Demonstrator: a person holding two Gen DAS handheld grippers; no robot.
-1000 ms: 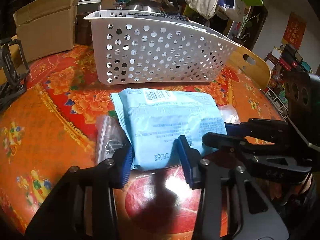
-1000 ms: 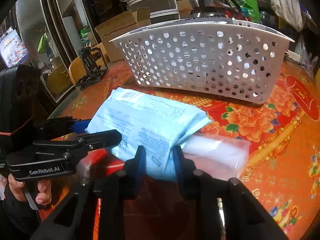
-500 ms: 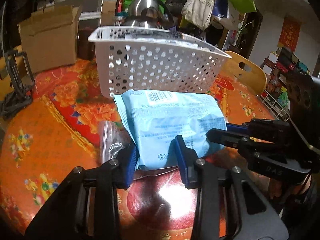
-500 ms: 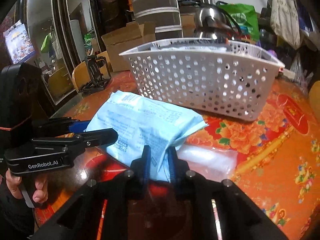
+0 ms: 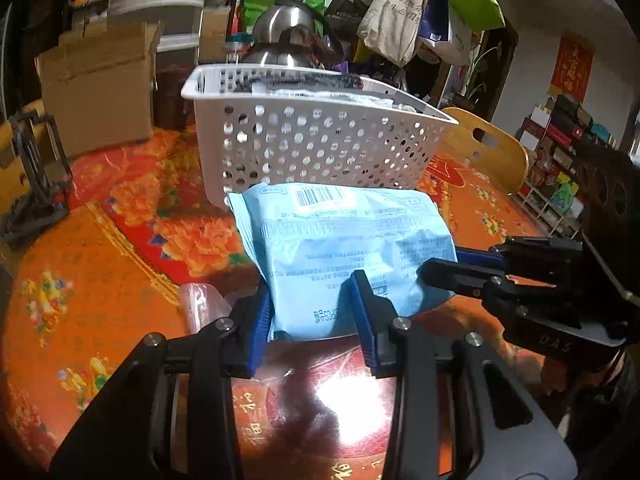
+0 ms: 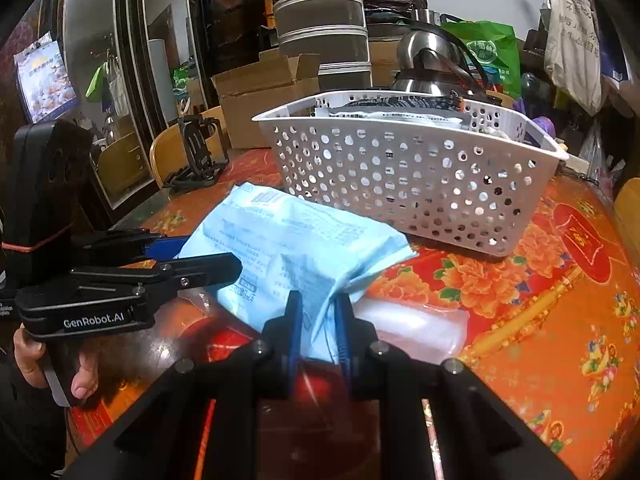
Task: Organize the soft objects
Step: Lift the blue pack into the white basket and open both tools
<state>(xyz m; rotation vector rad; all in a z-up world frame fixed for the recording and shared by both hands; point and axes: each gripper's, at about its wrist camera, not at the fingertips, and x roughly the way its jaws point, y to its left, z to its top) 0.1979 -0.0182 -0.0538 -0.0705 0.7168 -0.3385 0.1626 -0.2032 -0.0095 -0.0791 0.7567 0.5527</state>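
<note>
Pinching crinkly blue packet [image 5: 340, 248] (both tongs), perforated white basket [image 5: 320, 148] behind

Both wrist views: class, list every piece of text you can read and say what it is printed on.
"GenRobot.AI": side of the left gripper.
"DAS": body of the right gripper.
Blue soft pack: barcode and print too small to read.
Red wall hanging and canvas bag: characters too blurred.

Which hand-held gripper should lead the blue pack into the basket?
Probably left. The left hand-held gripper spans the blue pack's near edge, facing the white basket. The right hand-held gripper only pinches a bunched corner from the side.
</note>
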